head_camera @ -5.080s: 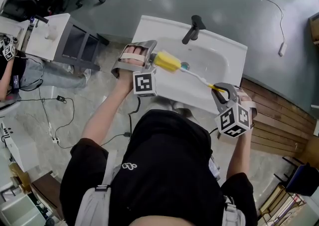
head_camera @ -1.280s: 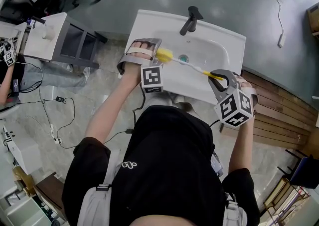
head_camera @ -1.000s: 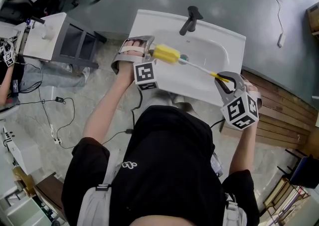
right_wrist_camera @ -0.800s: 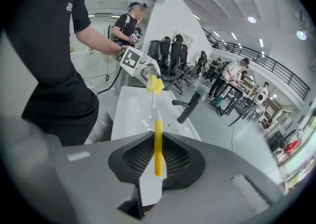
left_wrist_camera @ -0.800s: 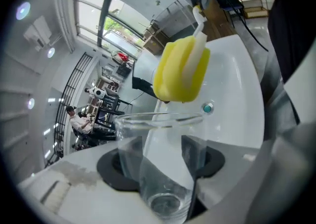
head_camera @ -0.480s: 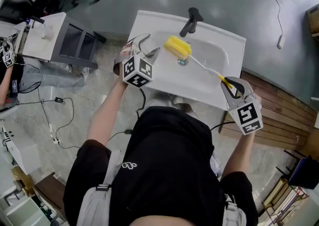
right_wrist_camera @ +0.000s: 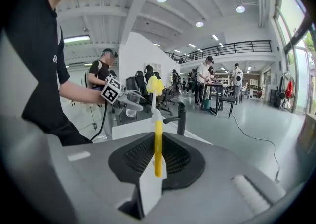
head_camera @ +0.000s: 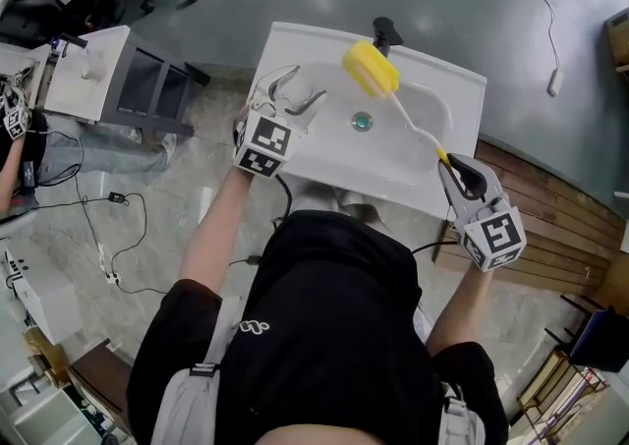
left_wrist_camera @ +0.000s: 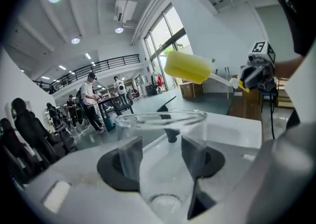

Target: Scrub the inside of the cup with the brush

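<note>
- The left gripper (head_camera: 288,91) holds the clear cup (head_camera: 298,99). Its jaws stand fairly wide, with one pad on each side of the glass wall.
- In the left gripper view the cup (left_wrist_camera: 164,168) fills the gap between the pads (left_wrist_camera: 131,155). Its open mouth is at the top and its base is low, near the gripper's body.
- This gripper sits over the left rim of the white sink (head_camera: 295,45), and the drain (head_camera: 363,121) lies to its right.
- The brush (head_camera: 405,111) is out of the cup. Its yellow sponge head hangs in the air to the right of the left gripper, clear of the cup's mouth and near the black faucet (head_camera: 385,32).
- The right gripper (head_camera: 457,170) is clamped narrowly on the yellow end of the brush handle (right_wrist_camera: 158,149), and the brush runs straight out from its jaws towards the left gripper.
</note>
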### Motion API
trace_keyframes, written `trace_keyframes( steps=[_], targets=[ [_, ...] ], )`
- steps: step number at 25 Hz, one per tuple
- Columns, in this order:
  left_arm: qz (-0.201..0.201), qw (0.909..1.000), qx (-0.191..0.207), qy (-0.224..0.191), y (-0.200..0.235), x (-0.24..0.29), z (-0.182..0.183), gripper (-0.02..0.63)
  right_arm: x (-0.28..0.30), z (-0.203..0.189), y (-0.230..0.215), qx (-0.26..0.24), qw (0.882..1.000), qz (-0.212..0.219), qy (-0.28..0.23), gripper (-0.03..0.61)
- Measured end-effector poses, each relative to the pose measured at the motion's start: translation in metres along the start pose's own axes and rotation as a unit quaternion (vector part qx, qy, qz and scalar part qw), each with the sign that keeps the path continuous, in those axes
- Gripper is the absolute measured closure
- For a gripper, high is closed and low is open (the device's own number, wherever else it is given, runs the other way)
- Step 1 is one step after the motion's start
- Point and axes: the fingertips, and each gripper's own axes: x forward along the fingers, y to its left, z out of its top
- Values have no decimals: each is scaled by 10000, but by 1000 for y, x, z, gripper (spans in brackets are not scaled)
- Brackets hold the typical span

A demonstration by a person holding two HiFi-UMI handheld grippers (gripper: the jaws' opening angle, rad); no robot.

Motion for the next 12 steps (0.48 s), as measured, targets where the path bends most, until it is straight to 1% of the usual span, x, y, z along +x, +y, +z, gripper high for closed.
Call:
trace_keyframes(
  steps=[3,7,9,12],
  targets=[
    [53,9998,-120,-135,7,-3,5,342,0,6,0,313,9989,-10,-344,529],
    [104,9989,-348,-303,19,-7,6,342,4,13,0,663,9957,-90,-646,529],
    [110,9984,-417,-368,23,-6,8,342,4,17,-1,870,9928,-117,-813,529],
    [118,9976,-512,-442,33,-2,6,342,8,29,-3,1222,9855,-132,-1165,529]
  ],
)
